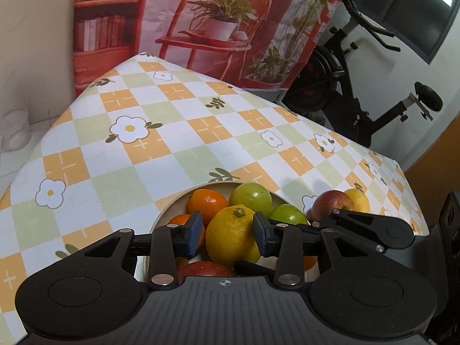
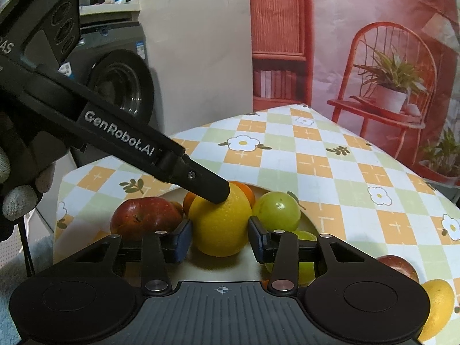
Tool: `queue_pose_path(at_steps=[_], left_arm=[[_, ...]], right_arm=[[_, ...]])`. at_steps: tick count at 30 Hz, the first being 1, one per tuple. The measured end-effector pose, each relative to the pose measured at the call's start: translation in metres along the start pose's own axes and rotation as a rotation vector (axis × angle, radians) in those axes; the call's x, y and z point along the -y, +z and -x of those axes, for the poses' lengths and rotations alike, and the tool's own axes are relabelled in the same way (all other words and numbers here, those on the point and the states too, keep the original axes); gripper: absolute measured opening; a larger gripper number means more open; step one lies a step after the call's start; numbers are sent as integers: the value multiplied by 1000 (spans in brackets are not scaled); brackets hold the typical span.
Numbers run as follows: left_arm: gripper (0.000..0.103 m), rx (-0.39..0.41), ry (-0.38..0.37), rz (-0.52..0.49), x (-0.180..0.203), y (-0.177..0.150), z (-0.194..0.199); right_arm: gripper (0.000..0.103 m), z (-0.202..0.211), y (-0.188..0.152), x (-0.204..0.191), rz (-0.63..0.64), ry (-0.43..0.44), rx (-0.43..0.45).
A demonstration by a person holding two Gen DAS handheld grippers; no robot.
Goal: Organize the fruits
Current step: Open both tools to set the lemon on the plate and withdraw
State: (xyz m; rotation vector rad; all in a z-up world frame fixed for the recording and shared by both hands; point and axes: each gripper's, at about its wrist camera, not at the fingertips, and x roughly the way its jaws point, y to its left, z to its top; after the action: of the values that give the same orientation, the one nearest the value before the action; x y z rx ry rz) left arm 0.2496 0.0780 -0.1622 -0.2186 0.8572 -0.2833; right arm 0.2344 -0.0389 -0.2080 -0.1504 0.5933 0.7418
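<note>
On my left wrist view, low in the middle of the frame, the left gripper [image 1: 226, 234] stands with its jaws spread wide. A lemon [image 1: 233, 237] sits between them: bright yellow, pitted skin, a green stem nub facing up. The left pad [image 1: 193, 233] looks just clear of the peel; the right pad [image 1: 261, 237] is at the lemon's edge, and I cannot tell if it touches. The lemon lies on top of the pile in a pale round bowl [image 1: 169, 205] on the checked worktop [image 1: 161, 132]. Behind it are an orange [image 1: 207, 202] and two green apples [image 1: 250, 198], and a red fruit shows at the bottom under the lemon. To the right, outside the bowl, a red apple [image 1: 330, 205] and a second lemon [image 1: 358, 200] rest on the worktop, partly behind the other gripper's black arm.

On my right wrist view, the right gripper [image 2: 220, 240] is in the lower middle, jaws wide apart, with the same lemon [image 2: 220, 224] between them; thin gaps show on both sides, so it holds nothing. From the upper left the left gripper's finger [image 2: 212, 187] slants down and its tip lies against the top of the lemon. A red apple [image 2: 143, 215] is left of the lemon, a green apple [image 2: 277, 210] right of it. At the lower right edge another red apple [image 2: 398, 266] and a lemon [image 2: 438, 302] lie on the worktop.
</note>
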Motion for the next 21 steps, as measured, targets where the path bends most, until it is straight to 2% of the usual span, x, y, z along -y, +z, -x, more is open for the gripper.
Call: queue_pose_path(at_steps=[8,16,21], left_arm=[[43,14,39,-9,6,-4,4],[43,27,80,-5,12,-8,9],[43,28,111,-1,17,-12,12]], right_arm=[[38,29,-11,10,-37,-31,62],[39,87,-47,35,-104,-144,176],[39,116,-76,61,-182,-216,217]])
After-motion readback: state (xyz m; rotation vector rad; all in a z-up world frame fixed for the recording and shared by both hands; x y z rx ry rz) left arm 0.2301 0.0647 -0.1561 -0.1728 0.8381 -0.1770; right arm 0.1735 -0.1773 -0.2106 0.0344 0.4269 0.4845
